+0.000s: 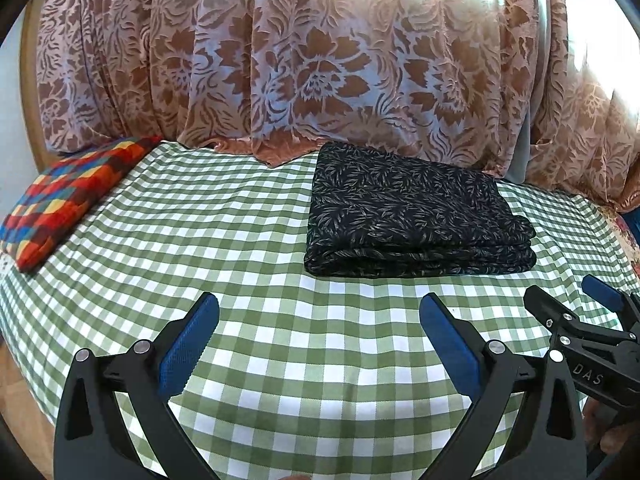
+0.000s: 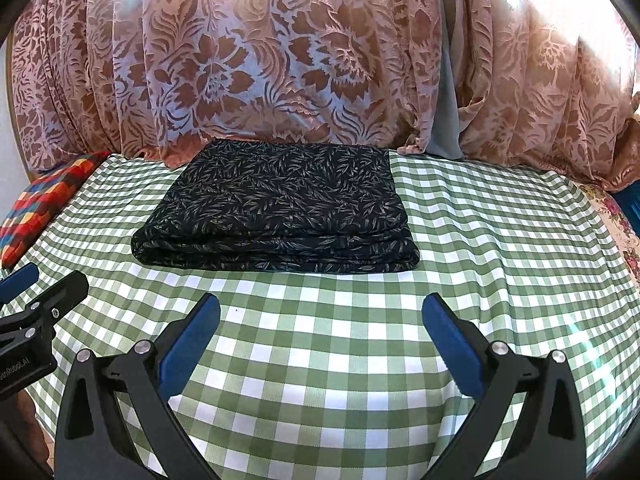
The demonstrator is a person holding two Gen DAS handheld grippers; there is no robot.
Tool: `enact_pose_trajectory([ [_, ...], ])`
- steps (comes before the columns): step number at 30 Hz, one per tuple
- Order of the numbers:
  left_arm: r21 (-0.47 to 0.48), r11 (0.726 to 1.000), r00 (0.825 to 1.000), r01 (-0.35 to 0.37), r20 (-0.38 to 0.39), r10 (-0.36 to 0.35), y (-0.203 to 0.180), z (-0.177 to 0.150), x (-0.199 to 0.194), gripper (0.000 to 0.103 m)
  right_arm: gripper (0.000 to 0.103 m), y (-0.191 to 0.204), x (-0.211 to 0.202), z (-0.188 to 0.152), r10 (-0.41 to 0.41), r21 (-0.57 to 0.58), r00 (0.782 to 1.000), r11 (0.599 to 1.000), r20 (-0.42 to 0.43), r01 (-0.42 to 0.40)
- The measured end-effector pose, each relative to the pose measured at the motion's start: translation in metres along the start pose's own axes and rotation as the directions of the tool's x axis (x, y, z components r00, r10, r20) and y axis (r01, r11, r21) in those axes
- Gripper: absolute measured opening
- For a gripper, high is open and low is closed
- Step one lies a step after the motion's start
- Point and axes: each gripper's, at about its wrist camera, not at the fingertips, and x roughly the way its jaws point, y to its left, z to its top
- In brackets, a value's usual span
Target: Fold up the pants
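Note:
The pants (image 1: 412, 216) (image 2: 280, 208) are black with a pale leaf print and lie folded in a neat stack of layers on the green-and-white checked cloth (image 1: 240, 240) (image 2: 500, 240), toward the far side. My left gripper (image 1: 319, 312) hovers open over the cloth, in front of the stack and a little to its left, holding nothing. My right gripper (image 2: 321, 312) is open too, just in front of the stack's near edge, nothing between its blue pads. Each gripper shows at the other view's edge: the right gripper (image 1: 576, 300), the left gripper (image 2: 44, 280).
A multicoloured patterned cushion (image 1: 68, 196) (image 2: 44, 200) lies at the far left of the cloth. A pink floral curtain (image 1: 320, 60) (image 2: 280, 60) hangs right behind the table. A floral fabric (image 2: 616, 220) shows at the right edge.

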Motion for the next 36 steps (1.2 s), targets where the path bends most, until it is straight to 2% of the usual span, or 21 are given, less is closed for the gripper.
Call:
enact_pose_trajectory([
  [36, 0.013, 1.000, 1.000, 0.008, 0.005, -0.008, -0.0057, -0.0050, -0.0051, 0.099, 0.101, 0.0028, -0.0017, -0.0033, -0.001, 0.004, 1.000, 1.000, -0.003, 0.001],
])
